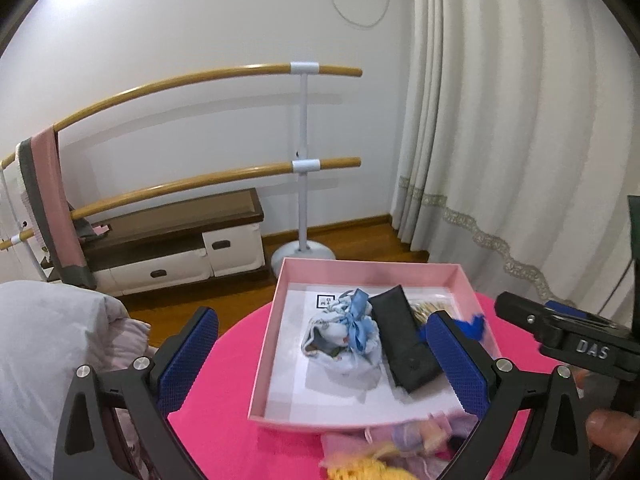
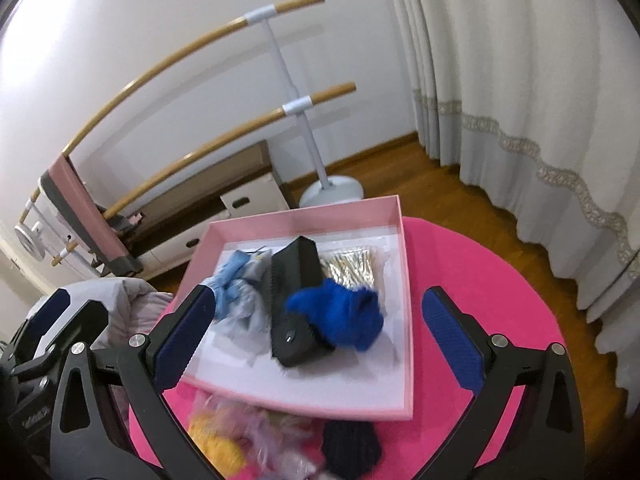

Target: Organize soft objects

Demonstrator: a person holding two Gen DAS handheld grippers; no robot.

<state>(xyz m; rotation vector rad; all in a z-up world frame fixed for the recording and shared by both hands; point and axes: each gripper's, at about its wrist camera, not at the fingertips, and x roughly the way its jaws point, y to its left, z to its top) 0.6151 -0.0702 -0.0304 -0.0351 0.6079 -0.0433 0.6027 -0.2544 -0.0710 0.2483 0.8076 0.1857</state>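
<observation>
A pink shallow box point(image 1: 272, 344) point(image 2: 404, 360) sits on a round magenta table point(image 1: 224, 440) point(image 2: 472, 280). In it lie a light blue cloth bundle with a ribbon point(image 1: 344, 340) point(image 2: 240, 300), a black case point(image 1: 404, 344) point(image 2: 296, 304), a gold packet point(image 2: 352, 268) and a bright blue fuzzy item point(image 2: 340, 316) resting partly on the case. In front of the box lie yellow point(image 2: 216, 444), pastel point(image 2: 276, 440) and dark navy point(image 2: 352, 448) soft items. My left gripper point(image 1: 324, 360) is open above the box's near-left part. My right gripper point(image 2: 320, 340) is open and empty over the box.
A wooden two-rail barre on a white stand point(image 1: 304, 160) point(image 2: 304, 112) stands by the wall, with a pink-grey cloth point(image 1: 56, 208) hung on it. A low drawer bench point(image 1: 180, 248) is behind. Curtains point(image 1: 520, 140) hang right. A grey quilt point(image 1: 48, 352) lies left.
</observation>
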